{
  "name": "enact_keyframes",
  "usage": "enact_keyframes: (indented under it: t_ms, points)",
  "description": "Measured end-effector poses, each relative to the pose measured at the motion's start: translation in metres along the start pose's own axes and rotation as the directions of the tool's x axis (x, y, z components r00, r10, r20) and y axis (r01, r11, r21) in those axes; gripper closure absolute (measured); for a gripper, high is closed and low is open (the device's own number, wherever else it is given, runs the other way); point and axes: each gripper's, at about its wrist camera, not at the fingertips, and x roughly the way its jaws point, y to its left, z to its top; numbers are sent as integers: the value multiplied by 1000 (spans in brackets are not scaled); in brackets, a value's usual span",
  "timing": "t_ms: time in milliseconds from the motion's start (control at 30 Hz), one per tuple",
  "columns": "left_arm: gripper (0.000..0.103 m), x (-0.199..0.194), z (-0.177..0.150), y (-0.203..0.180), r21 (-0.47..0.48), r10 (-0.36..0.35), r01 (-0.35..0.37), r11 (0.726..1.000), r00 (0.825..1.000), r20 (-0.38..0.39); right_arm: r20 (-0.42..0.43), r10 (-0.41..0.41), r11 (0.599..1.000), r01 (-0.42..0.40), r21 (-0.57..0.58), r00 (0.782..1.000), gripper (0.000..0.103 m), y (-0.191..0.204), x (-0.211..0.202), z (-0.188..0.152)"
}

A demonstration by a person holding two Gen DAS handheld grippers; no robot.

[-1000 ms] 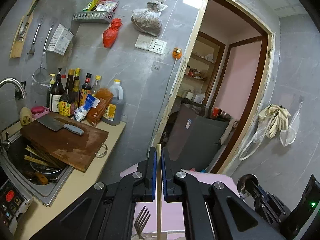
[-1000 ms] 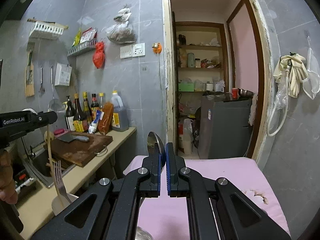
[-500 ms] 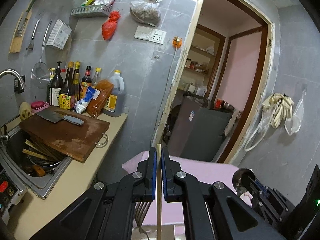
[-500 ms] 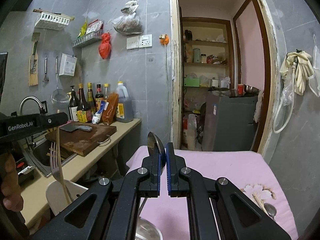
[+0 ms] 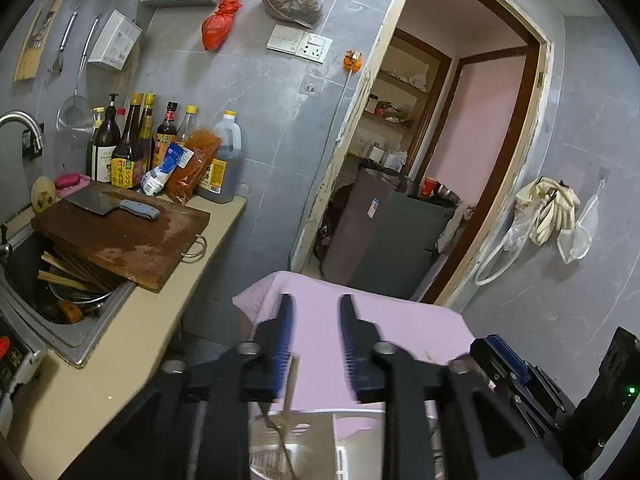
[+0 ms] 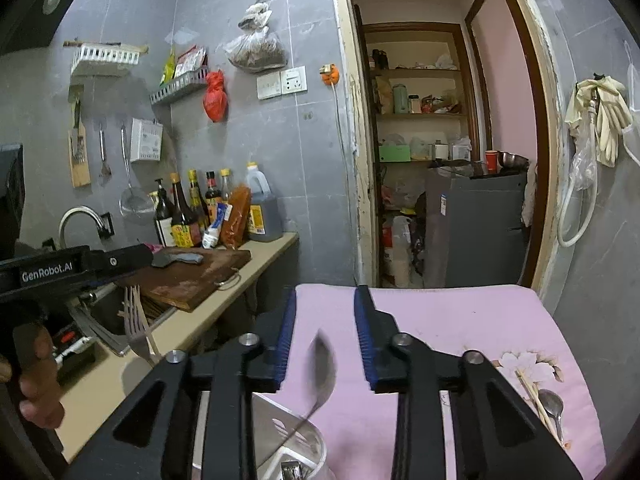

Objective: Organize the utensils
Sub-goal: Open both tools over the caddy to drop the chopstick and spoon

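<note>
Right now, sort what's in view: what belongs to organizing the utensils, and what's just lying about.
Part of the job:
- spoon between the opening right tool
- fork
- metal utensil holder
- spoon and chopsticks on the cloth

Just lying about:
- cleaver
- cutting board
- sauce bottles
- hanging gloves

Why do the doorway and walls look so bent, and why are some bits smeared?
Both views come through a fisheye lens, so the door frame bows and the corners go black. In the right wrist view the spoon is streaked with motion blur between the opening right claw. In the left wrist view the left claw, also opening, and the metal holder under it look smeared.
</note>
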Motion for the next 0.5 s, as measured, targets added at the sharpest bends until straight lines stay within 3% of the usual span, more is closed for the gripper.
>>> enact_keyframes:
  t_ms: [100, 233, 500]
  points:
    - [63, -3, 1, -3, -16, -5, 5, 1000, 1000, 10, 4, 1, 1000, -1, 16, 1000, 75, -6, -5, 5]
    - [46, -8, 1, -15, 1, -1, 1, 1000, 1000, 30, 29, -12, 998, 11, 54, 1000, 52, -20, -20, 14]
    - [12, -16, -2, -54, 42, -5, 2, 999, 998, 69, 80, -76, 995, 69, 78, 994, 26, -61, -57, 30]
